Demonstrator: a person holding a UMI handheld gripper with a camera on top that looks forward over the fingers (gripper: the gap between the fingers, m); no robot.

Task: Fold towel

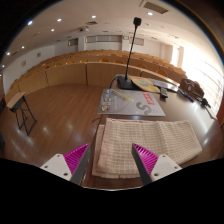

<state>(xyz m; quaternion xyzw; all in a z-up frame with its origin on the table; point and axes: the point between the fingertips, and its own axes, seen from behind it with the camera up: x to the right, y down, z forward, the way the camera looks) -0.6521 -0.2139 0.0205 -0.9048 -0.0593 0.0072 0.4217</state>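
A beige waffle-weave towel (145, 145) lies flat on a wooden table (190, 112), spread from between my fingers out to the right. My gripper (112, 160) hovers over the towel's near left part, open, with the pink pads (78, 159) apart. The left pad is at the towel's left edge, the right pad (146, 158) is over the cloth. Nothing is held between them.
Beyond the towel lie a printed sheet (130, 102) and a microphone stand (134, 55) on a dark base. More items sit at the table's far right (190, 90). Left of the table is open wooden floor (60, 120) with a small stool (22, 110) and rows of wooden benches (70, 72).
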